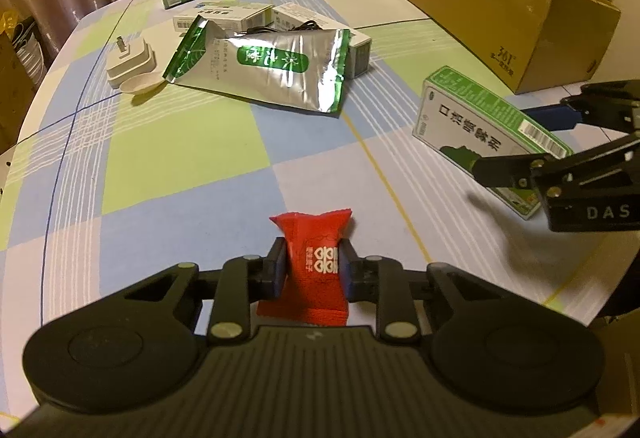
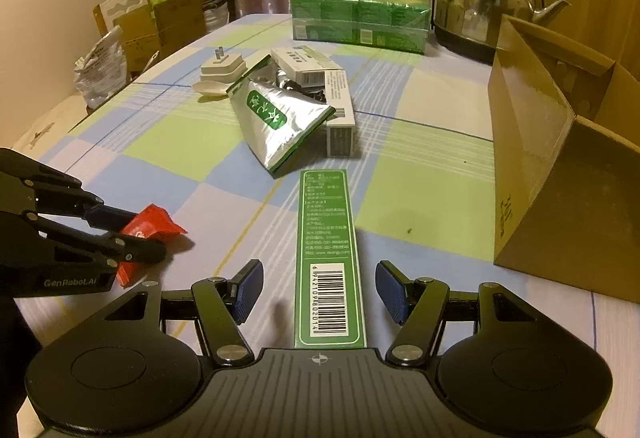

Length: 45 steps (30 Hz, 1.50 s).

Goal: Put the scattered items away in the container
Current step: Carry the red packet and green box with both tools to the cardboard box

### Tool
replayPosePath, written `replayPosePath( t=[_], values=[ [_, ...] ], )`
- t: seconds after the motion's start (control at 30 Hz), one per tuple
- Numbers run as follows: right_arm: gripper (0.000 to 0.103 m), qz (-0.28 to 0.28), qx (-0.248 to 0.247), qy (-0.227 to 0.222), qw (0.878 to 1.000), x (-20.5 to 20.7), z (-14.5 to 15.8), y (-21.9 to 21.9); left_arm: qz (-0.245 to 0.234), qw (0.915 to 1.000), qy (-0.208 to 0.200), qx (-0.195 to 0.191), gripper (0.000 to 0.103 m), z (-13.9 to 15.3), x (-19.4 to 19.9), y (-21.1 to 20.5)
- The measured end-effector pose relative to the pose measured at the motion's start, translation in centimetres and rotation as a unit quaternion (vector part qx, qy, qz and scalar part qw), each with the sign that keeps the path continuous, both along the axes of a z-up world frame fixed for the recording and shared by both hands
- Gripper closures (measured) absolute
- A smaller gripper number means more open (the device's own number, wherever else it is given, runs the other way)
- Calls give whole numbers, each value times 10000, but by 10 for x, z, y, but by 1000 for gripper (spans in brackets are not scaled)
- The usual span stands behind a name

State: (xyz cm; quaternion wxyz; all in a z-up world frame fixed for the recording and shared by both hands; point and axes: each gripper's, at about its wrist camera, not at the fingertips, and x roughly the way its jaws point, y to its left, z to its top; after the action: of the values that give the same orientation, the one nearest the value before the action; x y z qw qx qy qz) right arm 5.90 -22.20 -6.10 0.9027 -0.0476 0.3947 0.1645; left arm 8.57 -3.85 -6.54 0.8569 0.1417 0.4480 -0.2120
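on the checked tablecloth (image 1: 168,166) before me, my left gripper (image 1: 312,270) is clenched on a red candy packet (image 1: 310,262), both pads pressing its sides. my right gripper (image 2: 320,294) stands released, jaws apart on either side of a green medicine box (image 2: 326,238) with neither pad touching it. beyond lie a silver-green pouch (image 2: 276,122), white boxes (image 2: 340,110), a white plug (image 2: 222,66) and a spoon (image 2: 210,88). to the right, the open cardboard box (image 2: 560,166) stands apart from these.
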Motion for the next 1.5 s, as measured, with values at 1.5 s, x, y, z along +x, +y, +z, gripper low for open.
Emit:
replayPosePath(
  t=[1.5],
  values=[
    [76, -276, -158, -149, 9994, -2, 28, -3, -6, 9993, -213, -300, 81, 28, -12, -8]
  ],
)
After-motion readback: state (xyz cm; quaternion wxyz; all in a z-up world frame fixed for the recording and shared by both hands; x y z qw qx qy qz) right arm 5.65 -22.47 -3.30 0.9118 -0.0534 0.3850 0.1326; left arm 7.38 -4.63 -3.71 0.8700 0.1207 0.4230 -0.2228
